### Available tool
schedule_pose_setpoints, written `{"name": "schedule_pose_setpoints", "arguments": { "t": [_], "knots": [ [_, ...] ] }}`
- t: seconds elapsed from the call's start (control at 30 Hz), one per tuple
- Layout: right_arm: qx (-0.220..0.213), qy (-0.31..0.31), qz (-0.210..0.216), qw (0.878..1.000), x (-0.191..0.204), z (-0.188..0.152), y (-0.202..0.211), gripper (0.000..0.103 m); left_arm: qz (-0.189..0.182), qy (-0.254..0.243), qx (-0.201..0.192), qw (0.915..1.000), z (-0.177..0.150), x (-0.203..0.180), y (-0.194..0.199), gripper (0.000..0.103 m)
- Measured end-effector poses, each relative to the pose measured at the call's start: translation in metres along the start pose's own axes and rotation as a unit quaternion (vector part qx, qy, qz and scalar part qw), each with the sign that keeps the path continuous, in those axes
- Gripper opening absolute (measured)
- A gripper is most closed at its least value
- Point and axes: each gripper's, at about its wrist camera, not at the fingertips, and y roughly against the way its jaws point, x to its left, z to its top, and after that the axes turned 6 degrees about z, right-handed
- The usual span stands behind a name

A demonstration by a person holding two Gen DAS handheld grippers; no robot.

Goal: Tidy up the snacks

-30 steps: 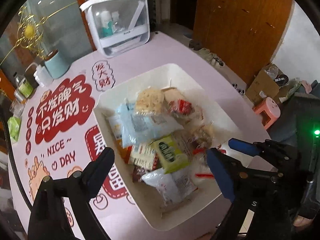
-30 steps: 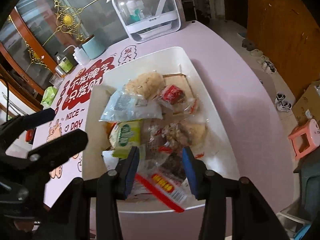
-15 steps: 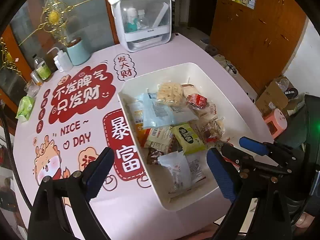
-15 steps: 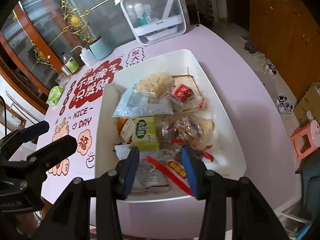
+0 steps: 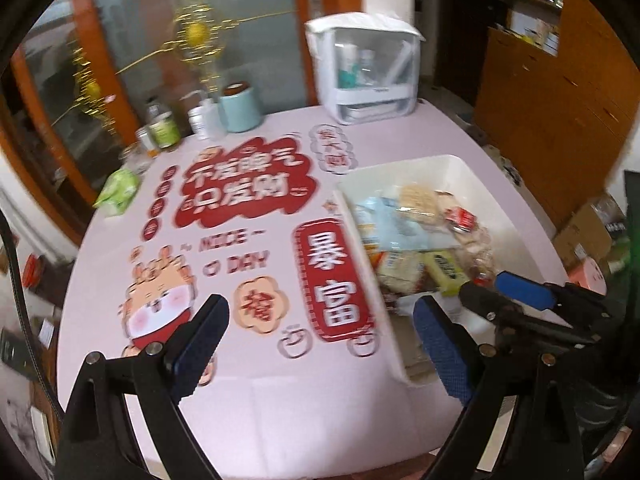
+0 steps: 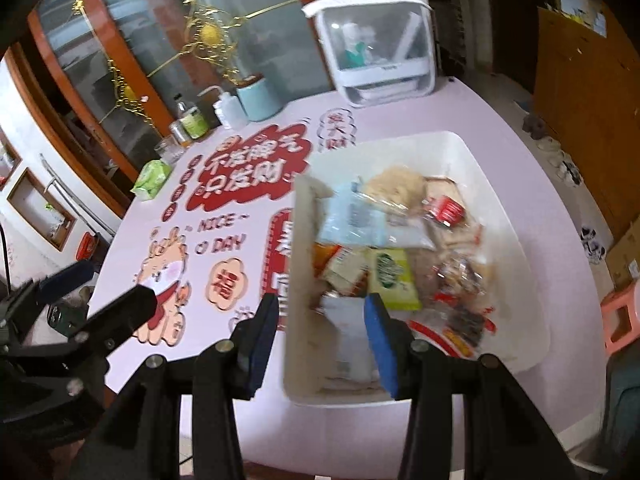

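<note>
The snacks (image 6: 384,240) are lying heaped in the white bin (image 6: 516,240), which is sitting on the pink table (image 5: 280,400) toward its right side. In the heap, a pale blue bag (image 6: 352,220) is lying at 11 o'clock, a round rice cake (image 6: 396,184) at 12, a red packet (image 6: 448,208) at 1 and a green packet (image 6: 390,276) near the middle; the packets are overlapping one another.

The right claw (image 6: 320,340) is hanging over the bin's near left corner, at 6 o'clock in its own view. Its blue pads are standing a modest gap apart, and nothing is being held between them; the bin's left wall is showing through the gap. In the left view the same claw (image 5: 508,292) is sticking in from 4 o'clock, over the bin's near end.

The left claw (image 5: 316,340) is hovering over the printed mat (image 5: 248,192), left of the bin, its pads spread wide and gripping nothing.

Beyond the mat, at 12 o'clock, a white clear-fronted box (image 5: 368,68) is standing at the table's far edge. At 11 o'clock a teal cup (image 5: 240,110), bottles (image 5: 164,128) and a green tissue pack (image 5: 118,192) are lining the left edge. Wooden cabinets (image 6: 592,92) are filling the room at 2 o'clock, with a pink stool (image 6: 620,316) on the floor at 4.
</note>
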Motion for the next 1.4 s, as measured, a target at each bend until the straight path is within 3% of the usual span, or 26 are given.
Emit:
{"name": "schedule_pose_setpoints", "arguments": {
  "t": [0.23,0.43,0.67,0.87,1.4],
  "knots": [
    [-0.018,0.028,0.01,0.999,0.056,0.009,0.004,0.045,0.045,0.055,-0.01,0.9974,-0.012,0.064,0.011,0.093],
    [-0.034,0.05,0.007,0.998,0.102,0.007,0.003,0.045,0.07,0.069,-0.015,0.995,-0.02,0.105,0.018,0.093],
    [-0.03,0.052,0.004,0.998,0.139,0.0,-0.005,0.045,0.074,0.078,-0.014,0.9941,-0.028,0.146,0.018,0.093],
    [-0.019,0.057,-0.011,0.998,0.163,-0.006,-0.014,0.045,0.056,0.07,-0.007,0.9959,-0.035,0.165,0.01,0.093],
    [-0.022,0.019,-0.045,0.999,0.174,-0.014,-0.019,0.045,0.014,0.034,-0.005,0.9993,-0.031,0.175,-0.005,0.093]
  ]
}}
